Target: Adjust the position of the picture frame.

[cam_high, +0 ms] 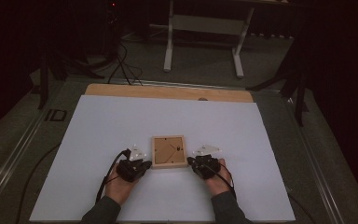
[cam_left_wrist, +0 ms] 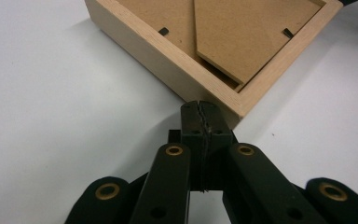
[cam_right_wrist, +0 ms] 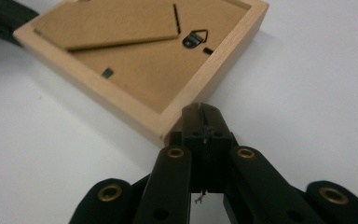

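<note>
Pale wood picture frame [cam_high: 168, 151] lies back-up and flat near the middle of the white table [cam_high: 98, 140], between the two grippers. Left gripper [cam_left_wrist: 200, 109] and right gripper [cam_right_wrist: 201, 112] each have their fingers pressed fully together, holding nothing, tips right at a near corner of the frame; actual contact is hard to judge. Its far corners are cut off in both gripper views, and its edges run square with the table.

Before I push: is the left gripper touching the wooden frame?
Cannot tell. In the left gripper view the shut left gripper sits at the wooden frame corner; no gap or contact shows plainly.
</note>
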